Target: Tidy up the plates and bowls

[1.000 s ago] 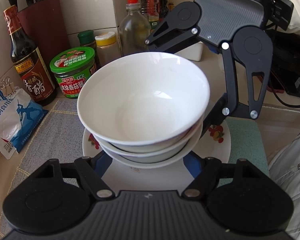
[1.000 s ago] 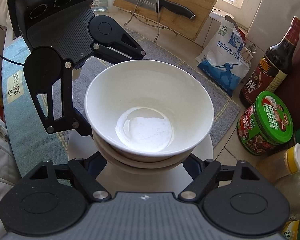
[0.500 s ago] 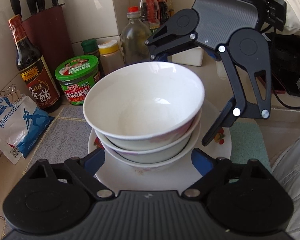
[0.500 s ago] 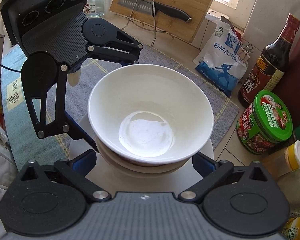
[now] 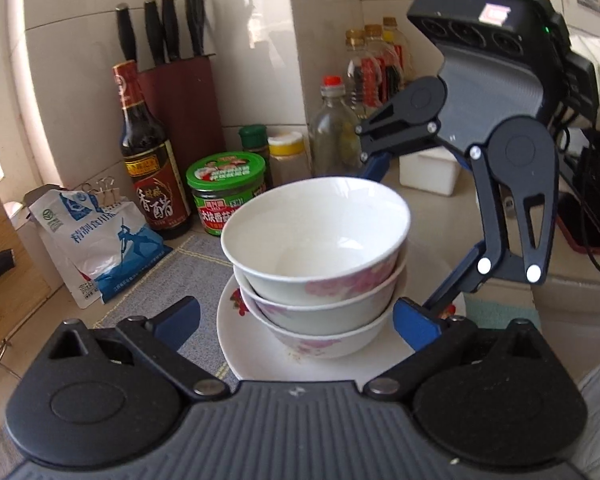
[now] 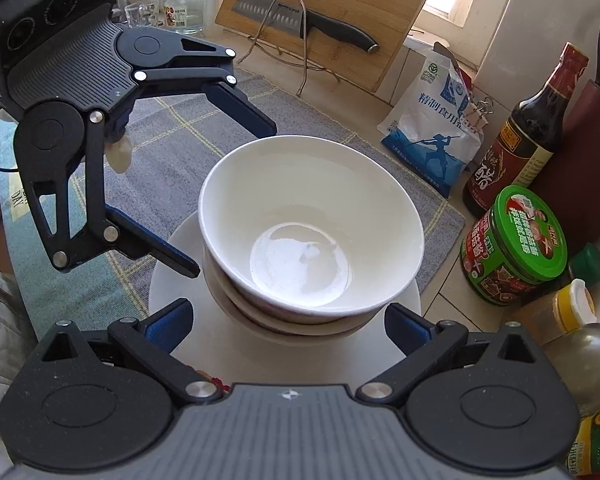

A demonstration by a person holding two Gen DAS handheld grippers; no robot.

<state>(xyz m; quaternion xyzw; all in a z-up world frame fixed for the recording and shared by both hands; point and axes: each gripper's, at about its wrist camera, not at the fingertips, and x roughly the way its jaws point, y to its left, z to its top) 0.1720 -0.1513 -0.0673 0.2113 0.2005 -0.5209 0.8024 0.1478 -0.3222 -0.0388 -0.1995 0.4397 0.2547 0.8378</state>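
Bowls: three white bowls (image 5: 316,256) with faint pink flowers are nested in one stack, the top one empty and a little tilted.
Plate: the stack sits on a white plate (image 5: 256,356) with a red pattern at its rim; seen from the right wrist, the plate (image 6: 172,280) shows out past the bowls (image 6: 312,232) on both sides.
Mat: the plate rests on a grey checked mat (image 6: 172,160) on the counter.
Left gripper: the left gripper (image 5: 298,322) is spread wide, with the stack between its blue fingertips (image 5: 180,318) but clear of both. From the other camera the left gripper (image 6: 232,200) reaches in from the far side, one finger near the top bowl's rim, the other low over the plate edge; I cannot tell whether it touches.
Right gripper: the right gripper (image 6: 288,326) is likewise agape and holds nothing, its tips either side of the bottom bowl, just off it.
Backdrop: a green-lidded jar (image 5: 228,192), a dark vinegar bottle (image 5: 148,160) and a blue-and-white bag (image 5: 96,248) stand behind the mat by the tiled wall.
Board: a knife (image 6: 300,20) hangs on a wooden cutting board (image 6: 340,8) leaning at the back.
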